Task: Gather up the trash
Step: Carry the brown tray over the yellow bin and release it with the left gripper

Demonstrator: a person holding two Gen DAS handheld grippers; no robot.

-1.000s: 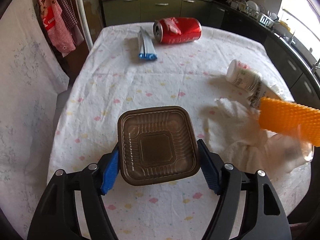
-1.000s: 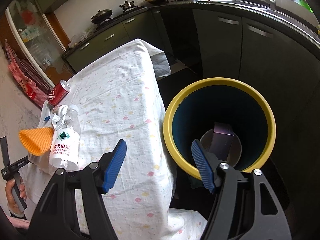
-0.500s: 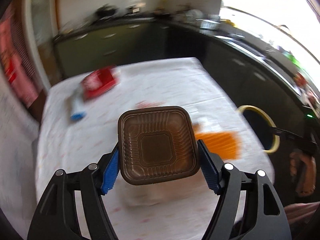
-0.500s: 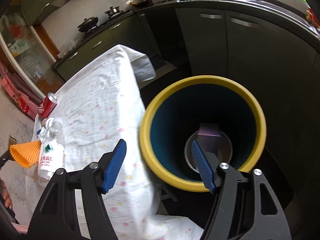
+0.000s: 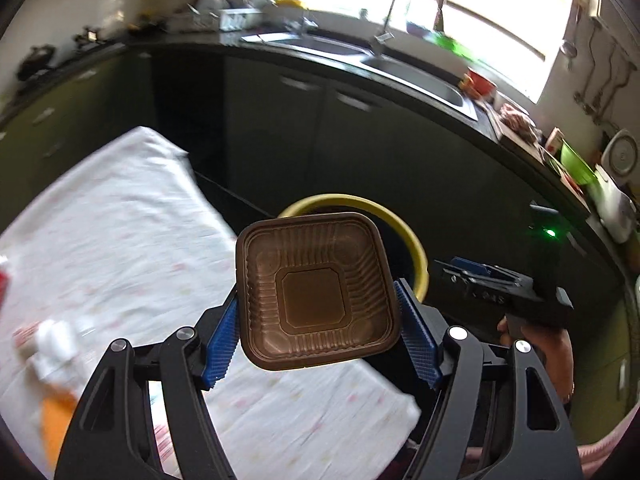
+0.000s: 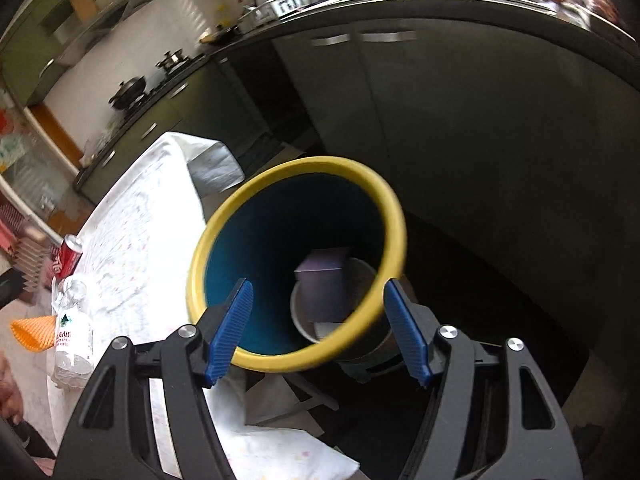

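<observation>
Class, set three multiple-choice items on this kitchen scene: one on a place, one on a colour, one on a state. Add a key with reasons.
1. Where is the red can?
A. on the table
B. in the bin
C. in the sink

2. What colour is the bin's rim?
A. red
B. yellow
C. white

3. What do the left tongs hold?
A. a bottle
B. nothing
C. a brown tray

Key: A, it lies on the tablecloth; B, a yellow ring tops the blue bin; C, both blue pads press the tray's sides.
</observation>
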